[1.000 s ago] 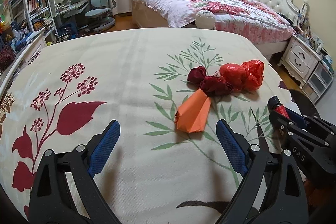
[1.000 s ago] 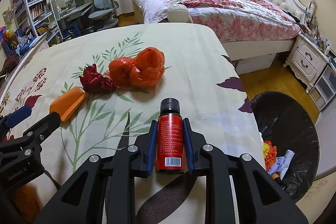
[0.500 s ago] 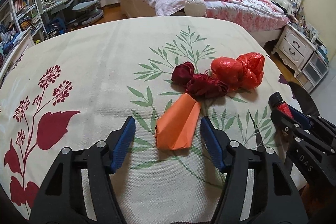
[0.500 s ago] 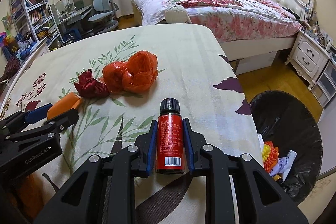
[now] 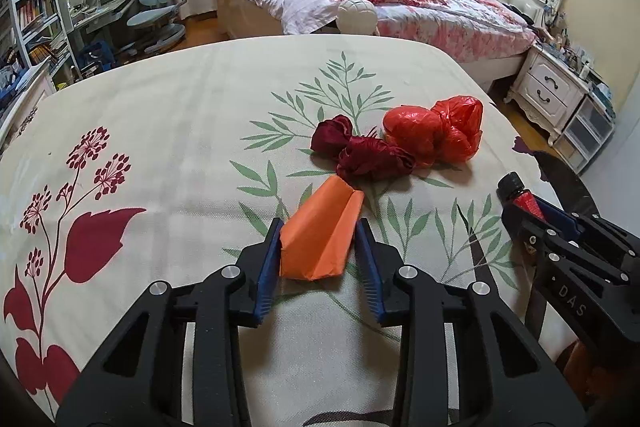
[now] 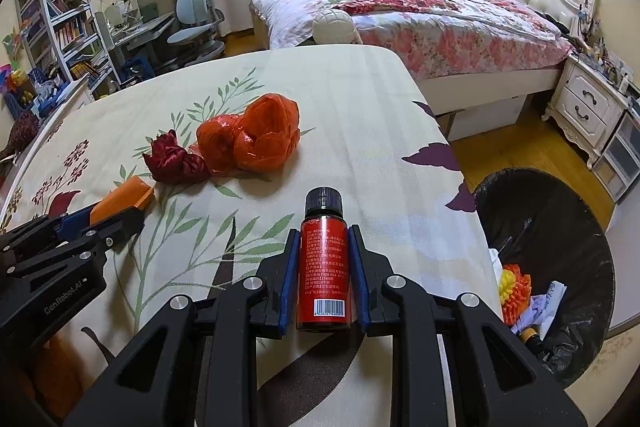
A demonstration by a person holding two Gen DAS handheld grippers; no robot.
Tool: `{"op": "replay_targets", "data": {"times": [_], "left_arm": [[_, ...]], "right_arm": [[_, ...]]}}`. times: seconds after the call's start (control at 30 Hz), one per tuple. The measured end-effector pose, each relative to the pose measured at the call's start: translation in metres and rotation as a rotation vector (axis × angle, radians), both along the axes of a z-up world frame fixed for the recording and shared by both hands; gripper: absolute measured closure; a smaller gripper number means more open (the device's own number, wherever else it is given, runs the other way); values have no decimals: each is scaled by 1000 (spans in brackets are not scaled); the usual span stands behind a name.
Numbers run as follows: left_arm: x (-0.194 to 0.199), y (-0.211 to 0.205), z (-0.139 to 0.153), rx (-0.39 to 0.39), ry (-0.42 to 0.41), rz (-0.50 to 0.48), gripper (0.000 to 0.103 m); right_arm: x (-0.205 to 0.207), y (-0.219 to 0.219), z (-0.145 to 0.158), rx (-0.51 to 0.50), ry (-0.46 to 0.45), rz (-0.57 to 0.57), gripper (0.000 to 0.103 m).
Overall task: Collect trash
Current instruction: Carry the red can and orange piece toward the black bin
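My left gripper (image 5: 318,251) has its jaws closed against both sides of a folded orange paper (image 5: 322,231) lying on the floral tablecloth; the paper also shows in the right wrist view (image 6: 122,199). My right gripper (image 6: 323,259) is shut on a small red bottle with a black cap (image 6: 323,259), seen at the right in the left wrist view (image 5: 520,193). A dark red crumpled wrapper (image 5: 360,151) and a red plastic bag (image 5: 436,131) lie beyond the paper.
A black-lined trash bin (image 6: 560,267) with some rubbish in it stands on the floor right of the table edge. The cloth-covered table (image 5: 160,131) stretches left. A bed (image 6: 400,7), nightstand (image 6: 592,107) and desk chairs (image 6: 196,23) are behind.
My left gripper moved forward around the orange paper and its jaws closed in onto it. My right gripper kept the bottle and barely moved.
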State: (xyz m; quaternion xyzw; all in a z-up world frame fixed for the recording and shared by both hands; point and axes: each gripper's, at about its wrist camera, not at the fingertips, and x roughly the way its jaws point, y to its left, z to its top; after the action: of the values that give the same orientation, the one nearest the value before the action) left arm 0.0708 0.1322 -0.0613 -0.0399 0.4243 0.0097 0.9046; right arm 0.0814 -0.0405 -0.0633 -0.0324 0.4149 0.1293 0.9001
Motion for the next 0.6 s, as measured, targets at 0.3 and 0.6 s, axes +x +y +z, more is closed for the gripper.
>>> {"op": "replay_targets", "data": {"times": [0.3,0.6], "left_arm": [[-19,-5,3,-4,-20,14,68],[-33,-23,12,28,-54,11,68]], "right_arm": [[-16,-4,3,5,-11,1,78],[-32,-14,10,15,-25,-9,78]]}}
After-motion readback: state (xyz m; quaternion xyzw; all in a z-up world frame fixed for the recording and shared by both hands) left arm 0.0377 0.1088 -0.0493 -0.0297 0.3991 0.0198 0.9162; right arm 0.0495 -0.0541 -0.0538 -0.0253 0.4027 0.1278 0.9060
